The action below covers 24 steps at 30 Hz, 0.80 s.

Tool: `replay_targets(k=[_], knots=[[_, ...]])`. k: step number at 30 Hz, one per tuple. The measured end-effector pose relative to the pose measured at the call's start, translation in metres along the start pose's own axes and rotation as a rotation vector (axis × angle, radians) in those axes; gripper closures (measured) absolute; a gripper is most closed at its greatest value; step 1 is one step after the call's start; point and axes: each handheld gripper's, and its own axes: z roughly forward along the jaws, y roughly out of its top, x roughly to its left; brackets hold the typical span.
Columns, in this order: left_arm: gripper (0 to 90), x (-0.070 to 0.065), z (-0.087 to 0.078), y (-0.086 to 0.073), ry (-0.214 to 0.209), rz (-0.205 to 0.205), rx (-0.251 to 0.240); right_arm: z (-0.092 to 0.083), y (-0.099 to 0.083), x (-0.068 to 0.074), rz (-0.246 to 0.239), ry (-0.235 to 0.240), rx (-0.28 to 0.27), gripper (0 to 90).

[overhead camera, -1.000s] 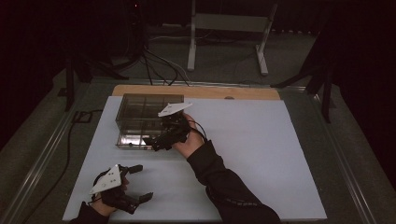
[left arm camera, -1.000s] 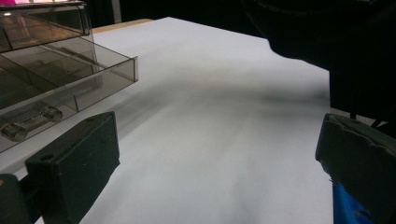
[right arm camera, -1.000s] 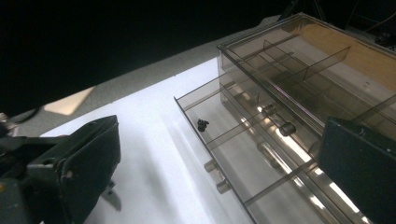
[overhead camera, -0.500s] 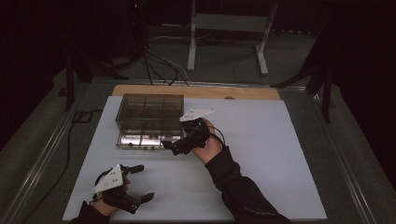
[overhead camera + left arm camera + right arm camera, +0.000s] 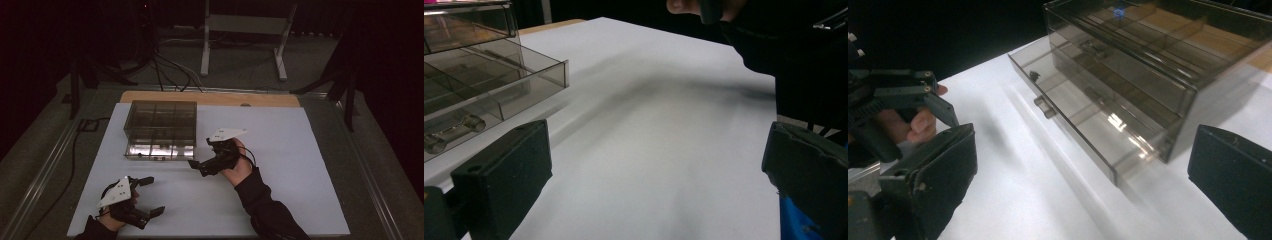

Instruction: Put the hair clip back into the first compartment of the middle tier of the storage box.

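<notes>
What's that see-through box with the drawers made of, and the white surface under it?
The drawer box looks like smoke-tinted clear plastic: you see its dividers through glossy walls that catch highlights. The white surface looks matte, perhaps paper or board; it shows soft shadows, no glare.

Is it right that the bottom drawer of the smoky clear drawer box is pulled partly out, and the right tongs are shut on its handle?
Not quite. The bottom drawer of the drawer box is pulled partly out, but the right tongs are open and clear of its handle, which the right gripper view shows.
</notes>
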Motion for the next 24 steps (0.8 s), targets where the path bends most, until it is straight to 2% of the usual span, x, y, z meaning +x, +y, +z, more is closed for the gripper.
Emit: replay_targets(k=[5, 15, 20, 24], knots=[[0.7, 0.000, 0.000, 0.000, -0.001, -0.001, 0.000, -0.008, -0.014, -0.005, 0.015, -0.008, 0.004, 0.0], [0.7, 0.000, 0.000, 0.000, 0.000, -0.001, -0.001, -0.020, -0.047, -0.015, 0.014, -0.026, 0.028, 0.0], [0.7, 0.000, 0.000, 0.000, 0.000, 0.001, 0.001, -0.028, -0.065, -0.022, 0.033, -0.032, 0.036, 0.0], [0.7, 0.000, 0.000, 0.000, -0.001, 0.000, 0.001, -0.036, -0.079, -0.026, 0.055, -0.033, 0.018, 0.0]])
